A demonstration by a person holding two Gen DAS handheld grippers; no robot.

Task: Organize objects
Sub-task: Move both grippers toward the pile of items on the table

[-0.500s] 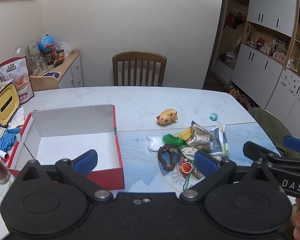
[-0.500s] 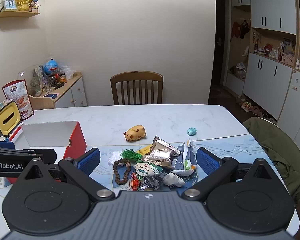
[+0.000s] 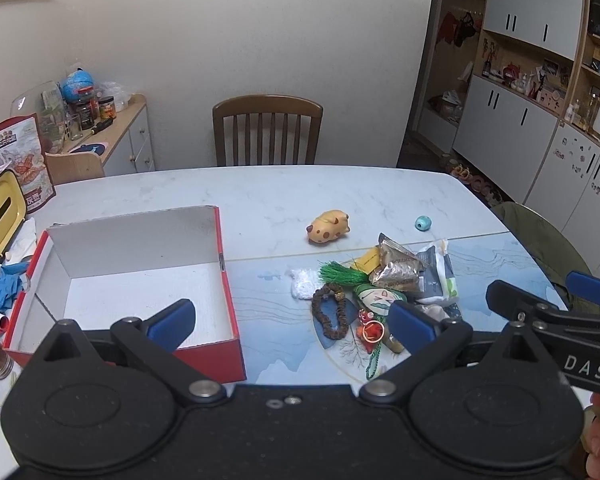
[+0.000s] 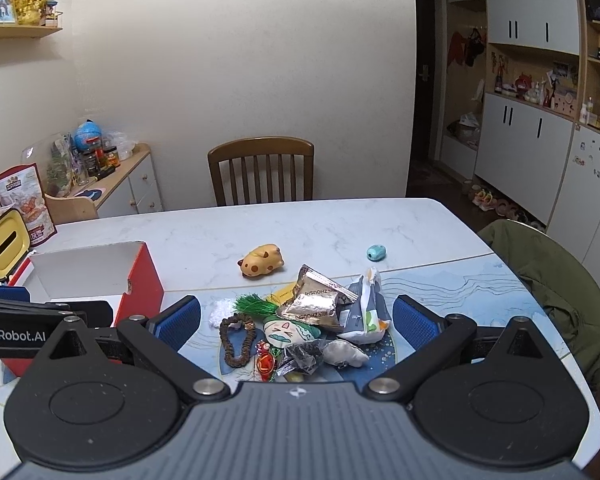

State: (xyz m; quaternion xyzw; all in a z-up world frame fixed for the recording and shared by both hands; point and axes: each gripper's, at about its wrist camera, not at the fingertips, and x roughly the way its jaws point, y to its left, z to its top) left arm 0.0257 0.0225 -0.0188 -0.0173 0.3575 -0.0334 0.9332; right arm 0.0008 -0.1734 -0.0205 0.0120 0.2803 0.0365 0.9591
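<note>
- Left view: the left tongs (image 3: pixel 292 322) are held wide apart, with nothing in them. The red box (image 3: pixel 132 280) is seen empty, near and to the left. The pile (image 3: pixel 380 292) is seen to the right.
- Right view: the right tongs (image 4: pixel 296 320) are spread wide too, with nothing gripped. The pile (image 4: pixel 304 324) lies right between the fingers, so this hand is judged nearer. The beads (image 4: pixel 238 340) lie with the long side running near to far.

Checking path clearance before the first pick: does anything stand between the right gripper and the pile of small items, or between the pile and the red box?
Nothing visible does. The right gripper hangs open over the pile. Between the pile and the red box lies only bare table; the box is open-topped.
</note>
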